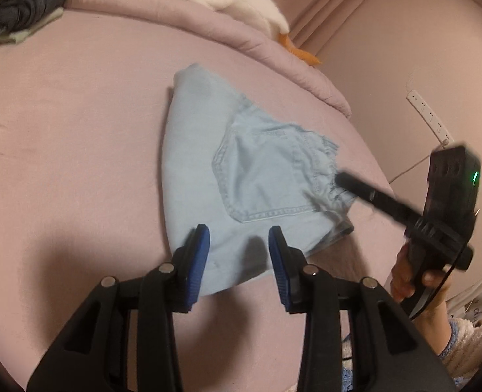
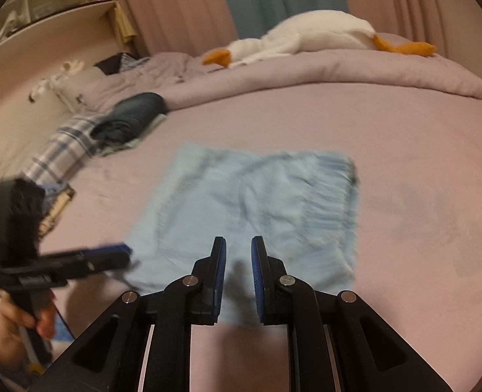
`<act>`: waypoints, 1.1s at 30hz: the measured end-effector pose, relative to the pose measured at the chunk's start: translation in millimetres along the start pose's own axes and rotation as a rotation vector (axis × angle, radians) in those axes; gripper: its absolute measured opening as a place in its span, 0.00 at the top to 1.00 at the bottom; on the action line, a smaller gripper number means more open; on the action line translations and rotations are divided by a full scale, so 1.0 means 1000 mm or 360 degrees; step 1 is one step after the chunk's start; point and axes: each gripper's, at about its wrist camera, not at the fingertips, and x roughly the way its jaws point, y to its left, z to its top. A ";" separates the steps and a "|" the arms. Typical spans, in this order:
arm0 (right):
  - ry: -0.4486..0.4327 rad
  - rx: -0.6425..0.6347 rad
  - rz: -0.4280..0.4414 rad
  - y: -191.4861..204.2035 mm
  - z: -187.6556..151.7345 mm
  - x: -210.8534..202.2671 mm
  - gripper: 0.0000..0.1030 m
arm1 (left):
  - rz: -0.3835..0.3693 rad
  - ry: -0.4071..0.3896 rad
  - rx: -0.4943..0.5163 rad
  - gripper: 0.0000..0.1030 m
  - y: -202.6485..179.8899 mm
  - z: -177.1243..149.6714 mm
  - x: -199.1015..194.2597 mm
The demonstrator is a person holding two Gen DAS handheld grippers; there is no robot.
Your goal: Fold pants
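Light blue denim pants [image 1: 241, 170] lie folded into a compact bundle on the pink bed sheet [image 1: 77, 130], back pocket up. They also show in the right wrist view [image 2: 250, 202]. My left gripper [image 1: 239, 238] is open and empty, just above the bundle's near edge. My right gripper [image 2: 238, 245] is open with a narrower gap and empty, over the bundle's near edge. In the left wrist view the right gripper [image 1: 342, 178] reaches in from the right, its tip at the elastic waistband. In the right wrist view the left gripper [image 2: 123, 251] is at the bundle's left corner.
A white plush goose [image 2: 306, 36] lies on the rolled pink duvet [image 2: 339, 68] at the far side. Dark folded clothes [image 2: 133, 114] and a plaid cloth [image 2: 61, 153] sit at the left. A power strip [image 1: 428, 114] hangs on the right wall.
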 end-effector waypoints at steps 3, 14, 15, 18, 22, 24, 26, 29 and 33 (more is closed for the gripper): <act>0.0065 0.0003 0.0098 0.012 0.019 0.024 0.86 | 0.0003 0.0036 -0.0005 0.67 0.002 0.003 0.010; 0.0481 0.0026 0.0068 0.044 0.073 0.170 0.88 | -0.0040 0.0062 0.0031 0.67 0.007 0.000 0.010; 0.0520 0.0051 0.0034 0.042 0.073 0.180 0.96 | -0.0037 0.0061 0.0037 0.67 0.007 -0.001 0.010; 0.0513 0.0185 0.0079 0.031 0.076 0.182 0.99 | -0.0057 0.0055 0.0013 0.67 0.009 -0.001 0.010; 0.0416 0.0298 0.0140 0.022 0.069 0.160 0.99 | -0.0033 0.0047 0.0032 0.66 0.003 -0.003 0.010; 0.0351 0.0234 0.0144 0.026 0.058 0.131 0.99 | -0.0031 0.0050 0.0023 0.65 0.003 -0.007 0.008; 0.0301 0.0136 0.0124 0.029 0.049 0.106 0.97 | -0.0045 0.0055 -0.0009 0.65 0.004 -0.005 0.010; 0.0258 -0.0045 -0.0007 0.030 0.032 0.071 0.82 | -0.0051 0.0059 -0.0038 0.65 0.007 -0.003 0.008; 0.0214 -0.0260 -0.0193 0.020 -0.008 0.025 0.61 | -0.0005 0.0062 -0.0034 0.65 0.003 -0.002 0.009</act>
